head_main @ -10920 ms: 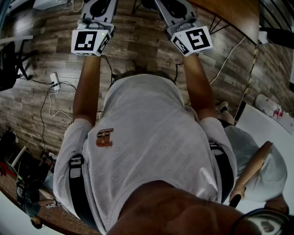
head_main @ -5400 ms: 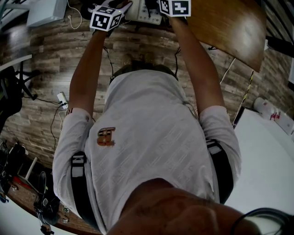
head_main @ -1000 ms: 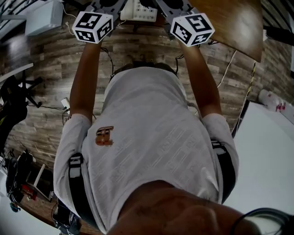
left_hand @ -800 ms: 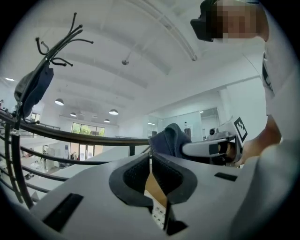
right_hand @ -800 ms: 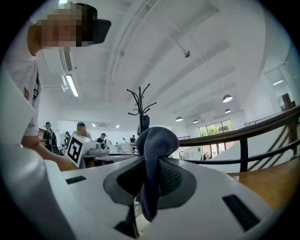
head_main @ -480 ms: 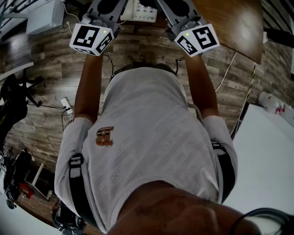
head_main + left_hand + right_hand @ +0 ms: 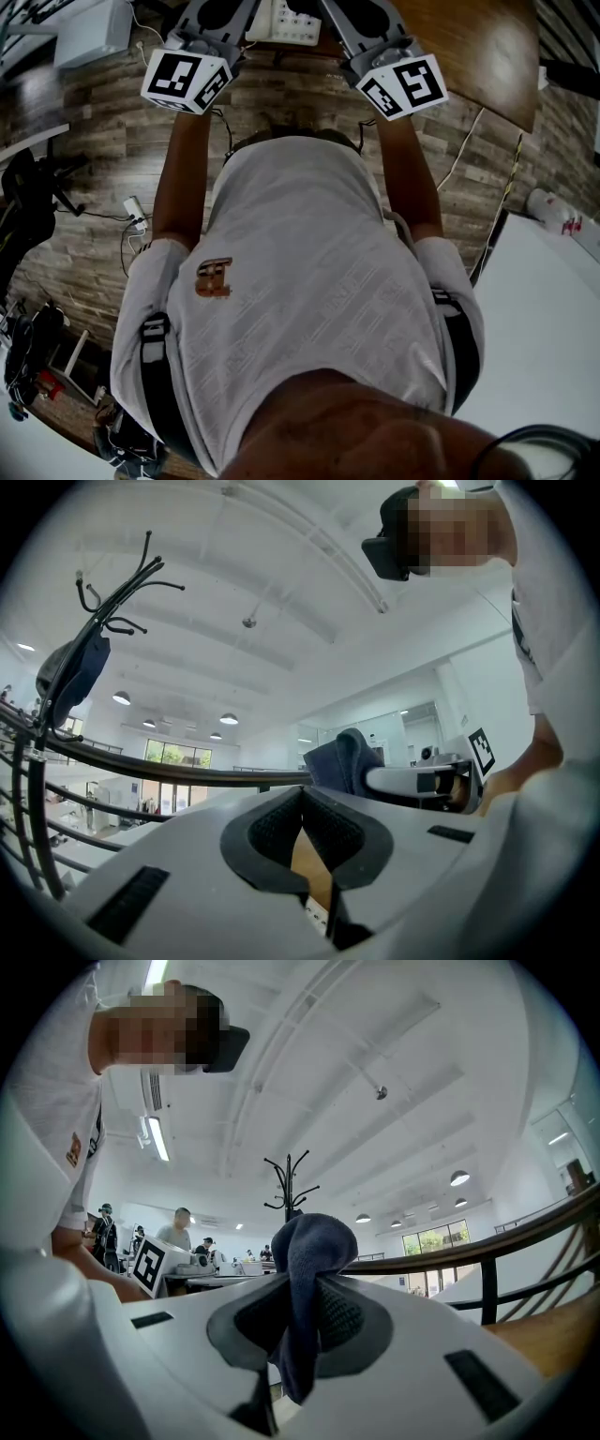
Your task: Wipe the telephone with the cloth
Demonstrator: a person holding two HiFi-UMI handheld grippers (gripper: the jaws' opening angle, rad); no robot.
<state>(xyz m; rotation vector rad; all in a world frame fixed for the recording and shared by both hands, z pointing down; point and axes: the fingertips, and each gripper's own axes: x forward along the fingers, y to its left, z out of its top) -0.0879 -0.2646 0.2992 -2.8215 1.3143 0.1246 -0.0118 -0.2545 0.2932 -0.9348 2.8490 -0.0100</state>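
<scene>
Left gripper [image 7: 302, 794], fingers together and empty; dark cloth [image 7: 339, 759] beyond.

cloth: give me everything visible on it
The cloth is dark blue and soft, with a nubby pile like microfibre. It is pinched between the jaws of the right claw, which is shut on it. A rounded bunch bulges beyond the tips, and a narrower tail hangs back between the jaws. It is held in free air and touches only the claw. Its full extent is hidden.
</scene>
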